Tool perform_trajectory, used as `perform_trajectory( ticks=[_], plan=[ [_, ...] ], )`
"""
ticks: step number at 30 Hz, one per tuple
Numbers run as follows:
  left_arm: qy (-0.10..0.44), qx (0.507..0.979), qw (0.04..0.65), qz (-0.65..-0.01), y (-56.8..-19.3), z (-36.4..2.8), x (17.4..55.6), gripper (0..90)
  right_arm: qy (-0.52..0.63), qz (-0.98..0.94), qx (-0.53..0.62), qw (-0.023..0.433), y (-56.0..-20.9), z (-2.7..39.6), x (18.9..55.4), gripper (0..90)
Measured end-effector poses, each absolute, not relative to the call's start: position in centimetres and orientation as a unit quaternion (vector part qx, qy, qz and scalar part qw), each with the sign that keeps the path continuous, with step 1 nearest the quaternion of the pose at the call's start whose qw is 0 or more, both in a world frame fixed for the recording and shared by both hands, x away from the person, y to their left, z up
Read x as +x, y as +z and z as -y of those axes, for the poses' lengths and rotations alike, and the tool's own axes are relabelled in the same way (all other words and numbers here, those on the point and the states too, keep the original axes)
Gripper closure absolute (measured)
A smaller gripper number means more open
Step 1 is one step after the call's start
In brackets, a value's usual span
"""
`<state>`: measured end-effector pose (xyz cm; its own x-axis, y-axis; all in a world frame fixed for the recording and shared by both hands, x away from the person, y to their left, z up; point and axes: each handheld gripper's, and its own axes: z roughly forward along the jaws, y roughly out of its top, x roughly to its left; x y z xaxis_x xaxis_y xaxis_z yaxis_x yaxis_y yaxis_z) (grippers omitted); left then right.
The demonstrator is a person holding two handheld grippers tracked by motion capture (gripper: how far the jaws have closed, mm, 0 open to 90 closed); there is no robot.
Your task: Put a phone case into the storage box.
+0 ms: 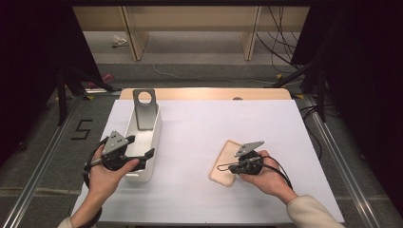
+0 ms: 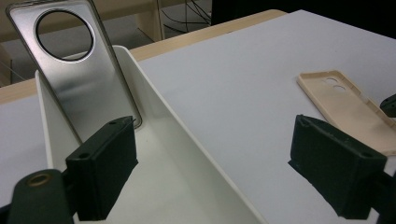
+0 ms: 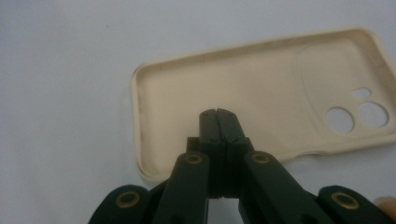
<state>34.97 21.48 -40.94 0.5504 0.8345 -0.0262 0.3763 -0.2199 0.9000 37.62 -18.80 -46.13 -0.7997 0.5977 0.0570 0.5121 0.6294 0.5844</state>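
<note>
Phone case (image 1: pixel 227 165), beige, open side up on the white table (image 1: pixel 199 142) right of centre in the high view, under the right gripper (image 1: pixel 223 167); left gripper (image 1: pixel 145 156) over the white bin (image 1: pixel 154 137) holding a metal plate (image 1: pixel 145 109).

Left gripper view: jaws wide apart, empty, straddling the bin's right wall.

Right gripper view: jaws pressed together above the case, gripping nothing. Apparently nothing lifted yet; goal unknown.

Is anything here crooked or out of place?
Mildly. The silver phone cover stands tilted against the far end of the white bin, poking above its rim. The beige case lies flat, inside up, askew on the table. No visible damage.
</note>
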Motion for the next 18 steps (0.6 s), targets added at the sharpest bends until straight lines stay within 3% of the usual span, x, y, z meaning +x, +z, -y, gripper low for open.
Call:
perform_trajectory(
  ticks=[18],
  plan=[
    [0.240,0.747,0.468,-0.406,-41.07,-21.30,34.98,14.3,0.247,-0.918,0.297,0.088,-46.20,19.38,37.86,90.0]
  ],
)
